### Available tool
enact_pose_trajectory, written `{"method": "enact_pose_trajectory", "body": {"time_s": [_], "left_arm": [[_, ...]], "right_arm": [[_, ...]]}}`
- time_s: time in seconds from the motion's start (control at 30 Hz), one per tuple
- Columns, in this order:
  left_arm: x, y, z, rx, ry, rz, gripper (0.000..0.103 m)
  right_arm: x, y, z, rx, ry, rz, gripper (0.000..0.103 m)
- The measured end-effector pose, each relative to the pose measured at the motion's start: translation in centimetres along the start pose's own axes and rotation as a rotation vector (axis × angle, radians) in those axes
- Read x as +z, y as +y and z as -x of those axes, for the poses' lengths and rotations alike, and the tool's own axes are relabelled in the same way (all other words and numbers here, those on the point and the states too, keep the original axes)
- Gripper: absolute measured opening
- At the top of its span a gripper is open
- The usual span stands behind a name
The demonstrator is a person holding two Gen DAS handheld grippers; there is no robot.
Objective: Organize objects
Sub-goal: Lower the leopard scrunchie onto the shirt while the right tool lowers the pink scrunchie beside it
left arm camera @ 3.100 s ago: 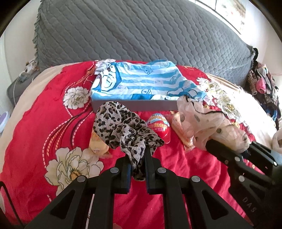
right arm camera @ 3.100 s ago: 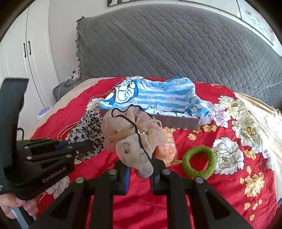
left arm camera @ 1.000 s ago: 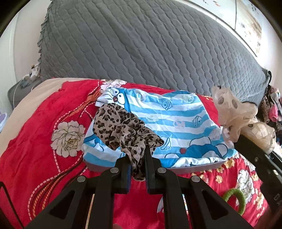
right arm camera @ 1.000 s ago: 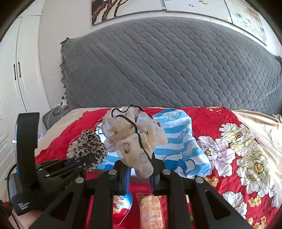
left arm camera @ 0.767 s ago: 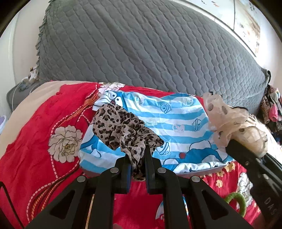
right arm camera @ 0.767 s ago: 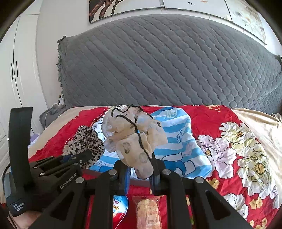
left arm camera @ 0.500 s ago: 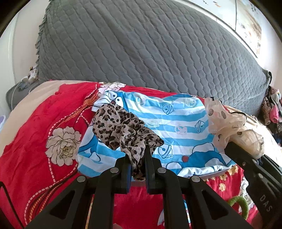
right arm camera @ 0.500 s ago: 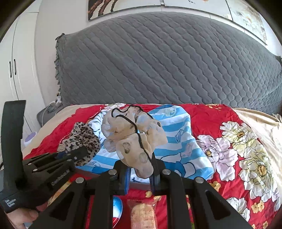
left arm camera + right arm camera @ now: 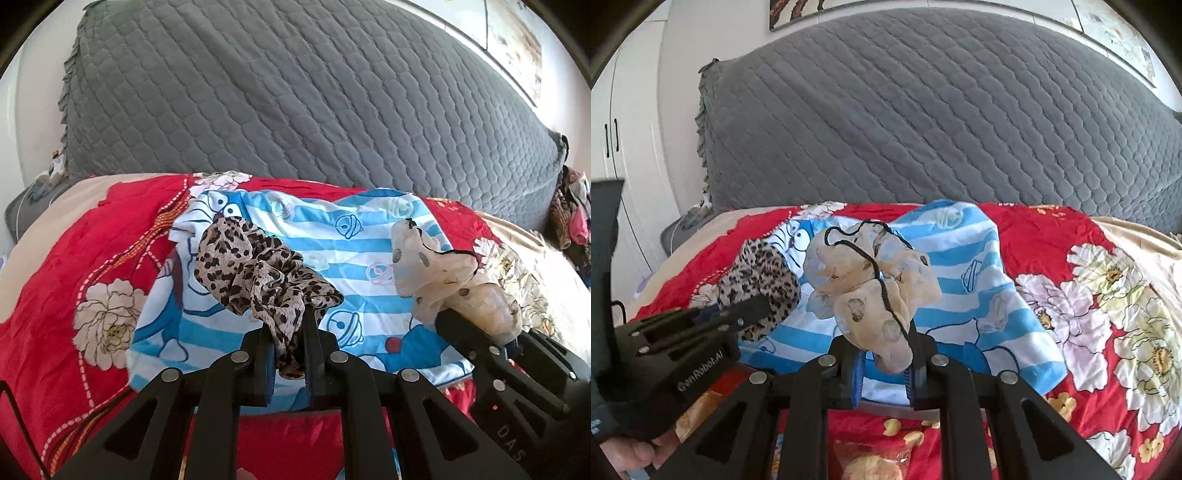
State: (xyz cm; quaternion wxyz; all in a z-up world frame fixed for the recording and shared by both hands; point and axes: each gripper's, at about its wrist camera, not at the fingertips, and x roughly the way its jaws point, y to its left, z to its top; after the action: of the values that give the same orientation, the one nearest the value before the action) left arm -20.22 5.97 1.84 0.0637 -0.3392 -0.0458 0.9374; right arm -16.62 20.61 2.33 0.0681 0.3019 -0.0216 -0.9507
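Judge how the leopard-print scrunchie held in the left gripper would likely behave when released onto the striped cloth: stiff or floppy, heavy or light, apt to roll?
The leopard-print scrunchie looks floppy: its ruffled folds droop over the shut left gripper. Probably light, since a pinch on one edge carries it. It would likely slump rather than roll on the blue striped cloth.

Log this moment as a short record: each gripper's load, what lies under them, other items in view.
left gripper: shut on leopard scrunchie
right gripper: shut on cream scrunchie
below both: striped cloth draped over a grey box, on the red bedspread
near edge: snack packet
behind: grey headboard
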Motion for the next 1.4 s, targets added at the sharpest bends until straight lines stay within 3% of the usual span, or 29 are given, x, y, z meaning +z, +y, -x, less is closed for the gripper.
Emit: {"method": "enact_pose_trajectory", "body": {"time_s": [0.47, 1.4], "left_arm": [[-0.2, 0.5, -3.2, 0.006, 0.042, -0.019, 0.012], [-1.3, -0.5, -5.8, -0.006, 0.103, -0.023, 0.015]], "right_arm": [[-0.2, -1.9, -3.6, 0.039, 0.046, -0.099, 0.017], [-1.0, -2.1, -6.5, -0.013, 0.174, -0.073, 0.021]]}}
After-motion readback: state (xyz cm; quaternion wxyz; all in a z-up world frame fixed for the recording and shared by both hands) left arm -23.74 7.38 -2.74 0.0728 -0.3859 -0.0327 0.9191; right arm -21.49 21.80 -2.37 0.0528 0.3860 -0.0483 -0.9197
